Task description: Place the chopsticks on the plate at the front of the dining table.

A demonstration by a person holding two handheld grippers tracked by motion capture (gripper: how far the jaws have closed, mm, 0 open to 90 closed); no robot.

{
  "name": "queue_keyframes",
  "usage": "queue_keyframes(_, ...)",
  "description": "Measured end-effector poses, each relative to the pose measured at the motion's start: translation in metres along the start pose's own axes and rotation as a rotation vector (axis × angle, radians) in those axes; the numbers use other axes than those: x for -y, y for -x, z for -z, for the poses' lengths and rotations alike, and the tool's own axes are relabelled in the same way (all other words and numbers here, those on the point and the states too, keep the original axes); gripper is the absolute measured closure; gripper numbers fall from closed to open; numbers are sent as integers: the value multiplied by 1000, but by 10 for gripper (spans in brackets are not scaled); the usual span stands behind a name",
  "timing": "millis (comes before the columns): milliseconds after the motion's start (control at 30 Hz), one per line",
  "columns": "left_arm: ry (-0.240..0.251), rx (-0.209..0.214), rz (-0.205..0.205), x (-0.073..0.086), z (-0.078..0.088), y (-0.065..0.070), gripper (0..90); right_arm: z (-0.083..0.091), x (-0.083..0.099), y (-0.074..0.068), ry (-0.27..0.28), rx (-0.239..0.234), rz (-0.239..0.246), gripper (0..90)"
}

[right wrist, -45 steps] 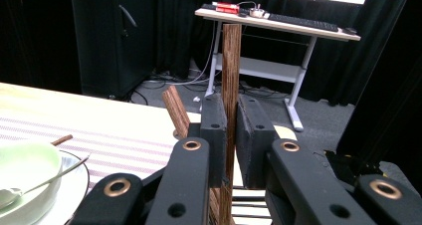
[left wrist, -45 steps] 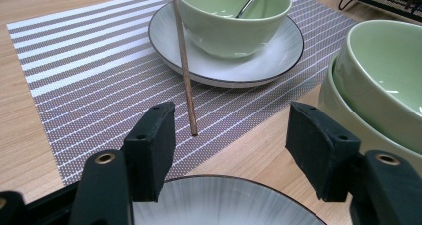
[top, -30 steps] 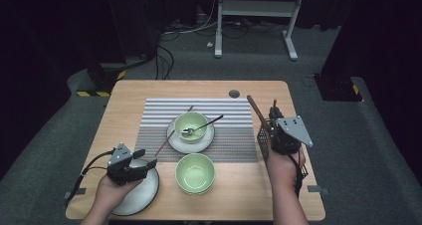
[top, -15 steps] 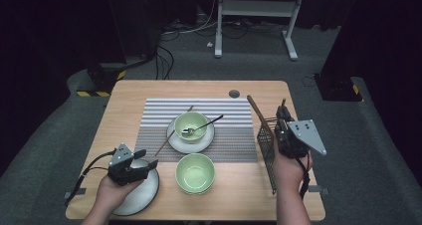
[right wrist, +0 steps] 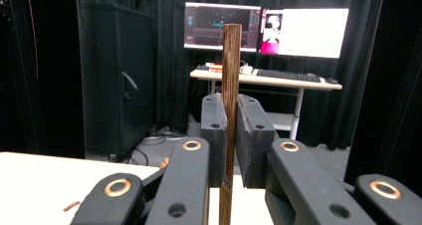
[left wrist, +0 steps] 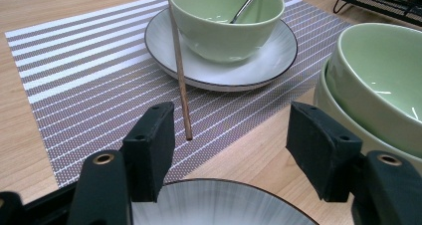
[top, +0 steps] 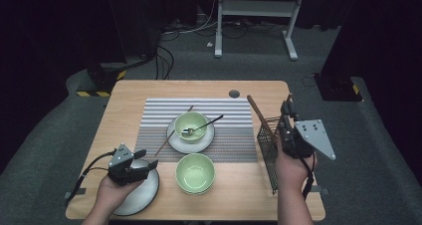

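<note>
Two grippers: left gripper (top: 147,165) gaped over plate (left wrist: 219,205) at 7 o'clock.
Right gripper (top: 287,119): clamped wire skimmer's (top: 268,150) wooden handle (right wrist: 230,105), 3 o'clock.
Advice: keep handle upright, squeeze firm.

Round grey-white plate with dark rim (left wrist: 219,205): cut off by the bottom edge of the left gripper view, partly behind the jaws. Stacked pale green bowls (left wrist: 378,85): cut off at that view's right edge. Black wire rack (left wrist: 383,1): only a corner shows. Brown wooden stick (right wrist: 229,115): lower end hidden behind the right gripper (right wrist: 233,120).
</note>
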State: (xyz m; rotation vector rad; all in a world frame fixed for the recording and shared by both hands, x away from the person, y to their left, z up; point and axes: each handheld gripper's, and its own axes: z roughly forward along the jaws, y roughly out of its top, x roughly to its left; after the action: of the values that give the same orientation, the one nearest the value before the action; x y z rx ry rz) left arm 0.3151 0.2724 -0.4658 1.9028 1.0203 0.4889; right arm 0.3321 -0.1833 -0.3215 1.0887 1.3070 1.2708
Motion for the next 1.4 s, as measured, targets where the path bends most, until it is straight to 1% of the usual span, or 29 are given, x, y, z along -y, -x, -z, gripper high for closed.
queue_keyframes(133, 1, 2, -1, 0, 0, 0, 360, 1, -5, -2, 14, 3, 1, 829)
queue_keyframes(667, 9, 9, -1, -1, 1, 1, 358, -1, -25, -17, 49, -4, 52, 828)
queue_keyframes(800, 11, 10, -1, -1, 1, 1, 358, -1, -29, -21, 59, -13, 50, 828)
queue_keyframes(1033, 13, 12, -1, -1, 1, 1, 358, -2, -29, -28, 63, -35, 43, 828)
queue_keyframes(1267, 19, 12, 0, 0, 2, 2, 356, -6, -24, -38, 55, -72, 28, 827)
queue_keyframes(1400, 21, 13, -2, -1, 2, 2, 355, -9, -21, -46, 44, -106, 15, 828)
